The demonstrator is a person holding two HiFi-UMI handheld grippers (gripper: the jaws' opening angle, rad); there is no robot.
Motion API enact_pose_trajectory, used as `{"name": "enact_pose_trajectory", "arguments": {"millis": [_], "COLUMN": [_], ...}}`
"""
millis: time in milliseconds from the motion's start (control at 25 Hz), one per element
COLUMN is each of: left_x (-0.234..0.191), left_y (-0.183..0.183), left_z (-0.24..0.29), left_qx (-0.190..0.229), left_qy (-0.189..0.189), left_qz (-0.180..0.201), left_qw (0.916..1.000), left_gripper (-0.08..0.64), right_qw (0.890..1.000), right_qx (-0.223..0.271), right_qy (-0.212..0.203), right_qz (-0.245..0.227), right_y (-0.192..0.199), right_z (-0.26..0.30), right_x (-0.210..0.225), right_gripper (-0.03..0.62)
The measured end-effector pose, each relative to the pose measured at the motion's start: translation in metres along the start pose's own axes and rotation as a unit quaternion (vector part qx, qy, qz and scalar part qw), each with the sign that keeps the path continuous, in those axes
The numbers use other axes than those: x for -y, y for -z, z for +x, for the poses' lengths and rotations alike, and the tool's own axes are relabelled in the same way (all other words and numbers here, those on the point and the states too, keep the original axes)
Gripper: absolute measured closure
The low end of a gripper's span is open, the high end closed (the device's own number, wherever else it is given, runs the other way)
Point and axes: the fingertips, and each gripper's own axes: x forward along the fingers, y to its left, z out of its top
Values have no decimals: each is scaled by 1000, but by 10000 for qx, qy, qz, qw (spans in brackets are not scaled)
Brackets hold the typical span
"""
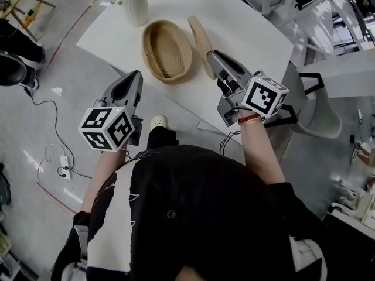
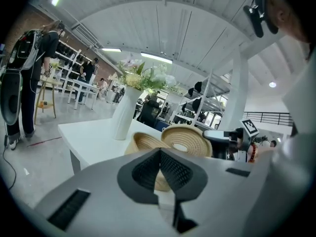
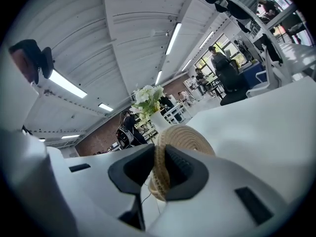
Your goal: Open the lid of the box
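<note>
Head view: white table w/ an oval woven box near its front edge, mouth open and nothing visible inside. The lid is off the box, standing on edge just beside its right rim, pinched at the near end by the right gripper. Left gripper hangs off the table's front edge over the floor, apart from the box, carrying nothing. A white vase w/ flowers stands behind the box, well clear of the lid.

Left gripper view: jaws of the left gripper are together w/ nothing between them. Beyond them sits the box; the lid shows its coiled inner face, tilted up, w/ the right gripper at its right edge. The vase is to the left behind.

Right gripper view: the right gripper is clamped on the rim of the lid – both pads press the woven edge, and the rest of the disc rises past the tips. Flowers show beyond.

Progress, as I read it: the opening itself looks done, since lid and box are separate. What's left is prob. setting the lid down on the table beside the box and letting go – the bare tabletop to the right looks free for that.
</note>
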Motion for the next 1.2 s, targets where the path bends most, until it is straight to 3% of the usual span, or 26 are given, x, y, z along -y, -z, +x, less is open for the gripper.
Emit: {"name": "enact_pose_trajectory", "arguments": {"millis": [560, 1200], "left_x": [46, 93], "left_y": [8, 22], "left_z": [-6, -40], "left_qx": [-31, 107], "left_qy": [194, 206], "left_qz": [185, 312], "left_qw": [9996, 9992], "left_gripper": [549, 549], "right_qw": [9988, 9962], "right_qx": [181, 376], "right_qy": [409, 609], "right_qz": [-211, -501], "right_y": [3, 22], "right_z": [-56, -106], "right_x": [10, -15], "right_gripper": [518, 515]}}
